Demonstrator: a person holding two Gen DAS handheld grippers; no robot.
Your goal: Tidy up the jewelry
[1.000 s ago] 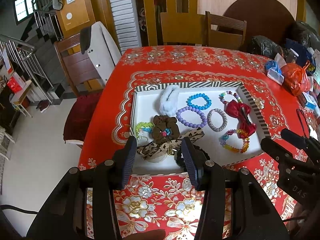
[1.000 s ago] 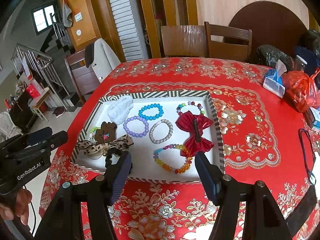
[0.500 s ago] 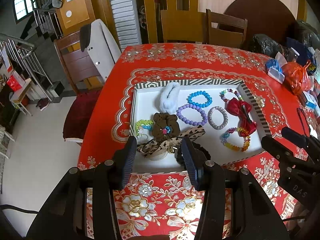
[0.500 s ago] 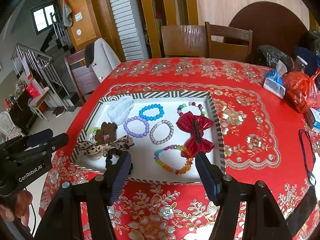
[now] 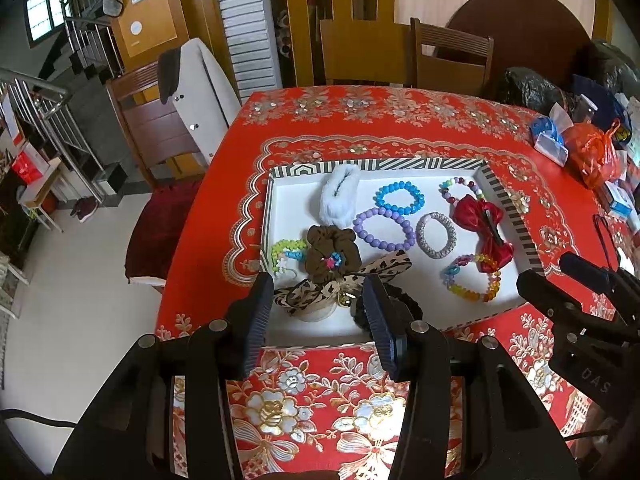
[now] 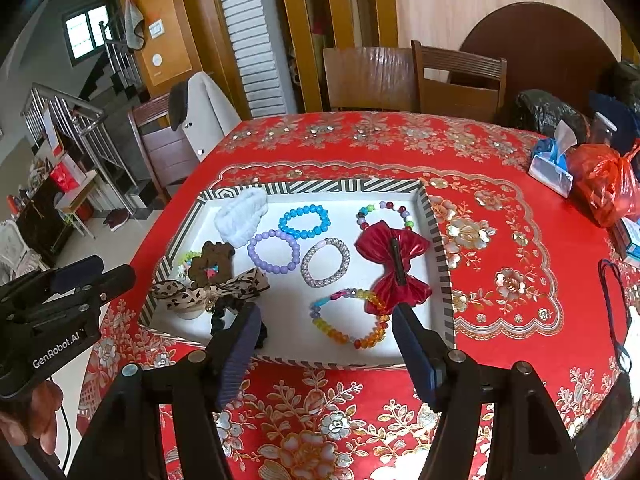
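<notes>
Red floral tablecloth covers the table. Striped-rim tray with a white floor sits near the table's front edge.

Left gripper: fingers spread, holding nothing, poised over the tray's front edge above the leopard-print bow. In the right view its body reads "GenRobot.AI". Right gripper: fingers spread wide, nothing between them, over the tray's front edge by the rainbow bracelet. In the left view its body shows "DAS", upside down.

Tray contents:
- white scrunchie, back-left corner
- blue bracelet and purple bracelet, touching
- silver bracelet, centre
- red bow, right edge, overlapping the rainbow bracelet
- brown scrunchie, left edge
- black scrunchie, front edge
</notes>
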